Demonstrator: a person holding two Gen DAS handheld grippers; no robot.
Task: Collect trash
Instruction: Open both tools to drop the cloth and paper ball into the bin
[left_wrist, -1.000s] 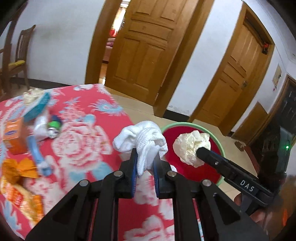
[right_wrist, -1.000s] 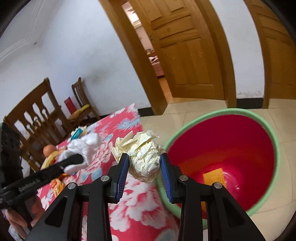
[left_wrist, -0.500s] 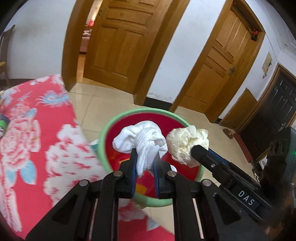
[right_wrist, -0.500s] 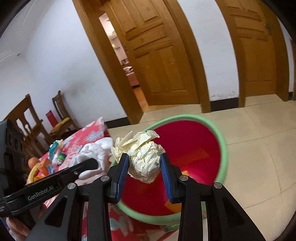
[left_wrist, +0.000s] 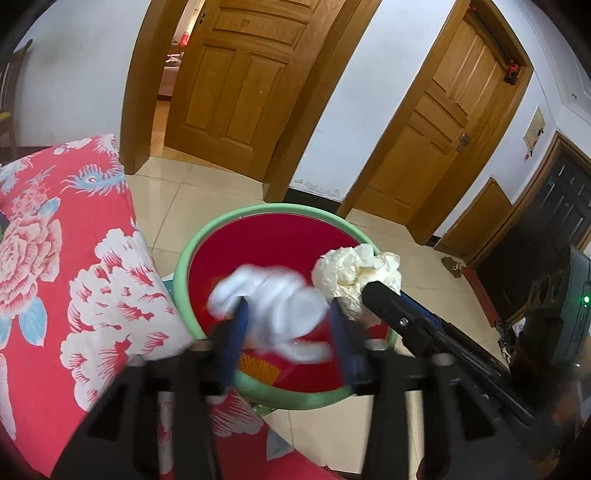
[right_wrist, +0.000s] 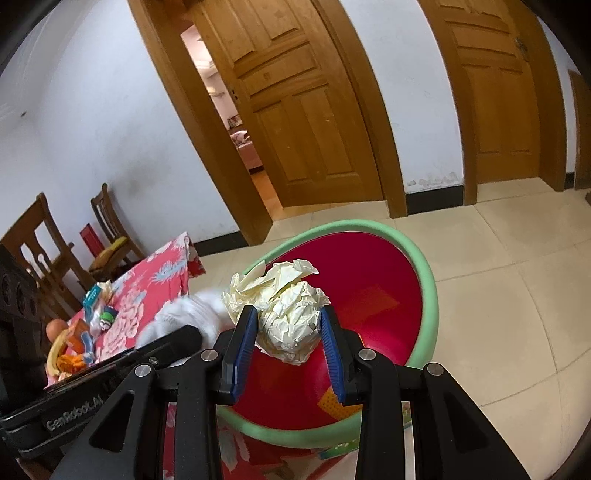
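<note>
- the left claw (left_wrist: 288, 325) is spreading over the bin (left_wrist: 192, 251); the white cloth (left_wrist: 273, 302) sits blurred between its jaws, apparently slipping free.
- risk: the cloth hangs toward the bin's 7 o'clock rim, next to the bench (left_wrist: 74, 258), so a snag on a pad could drop it onto the rim or outside.
- the right claw (right_wrist: 290, 332) pinches the paper wad (right_wrist: 288, 314) above the bin's mouth, just beside the cloth at 3 o'clock of it in the left view.
- risk: the two claws sit close, so a bump could knock the wad loose early, though it would likely land inside.
- the bin, red inside with a green rim, holds an orange scrap (left_wrist: 256, 369) near the bottom; little else shows.
</note>
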